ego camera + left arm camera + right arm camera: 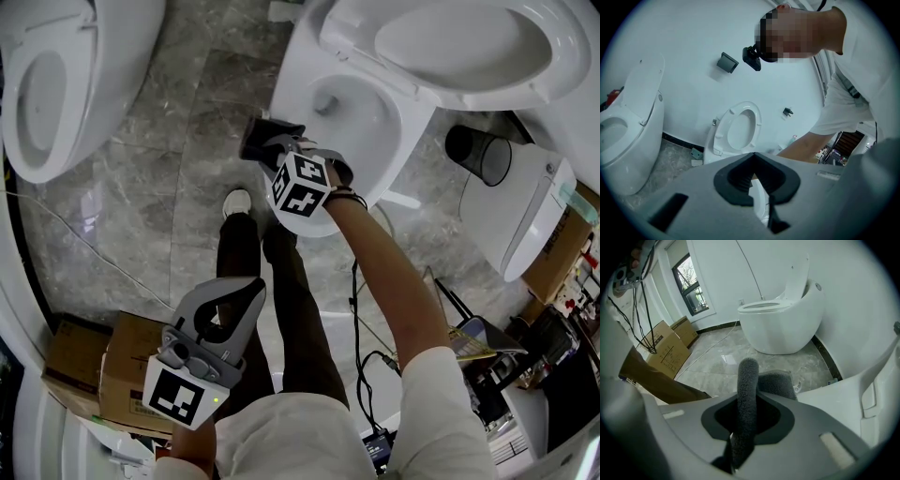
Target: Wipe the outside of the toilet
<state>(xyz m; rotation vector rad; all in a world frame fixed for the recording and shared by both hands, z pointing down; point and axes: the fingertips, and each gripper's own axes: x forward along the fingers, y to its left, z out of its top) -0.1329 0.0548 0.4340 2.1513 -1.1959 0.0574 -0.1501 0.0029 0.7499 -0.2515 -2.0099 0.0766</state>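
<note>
Wiping looks under way, we judge: our right gripper (270,142) is clenched on a dark cloth (262,133), held just ahead of its jaws against the front outer wall of the toilet (292,75). Our left gripper (230,292) hangs well back, jaws together, empty. No wiped patches show; sides and base probably remain.

I'm looking down on grey marble floor (178,122). The toilet (295,75) is standing on it at top centre, a second toilet (56,84) at left, and a black bin (478,155) at right. Cardboard boxes (112,370) are sitting lower left, with a thin white cable (84,246) trailing across.
</note>
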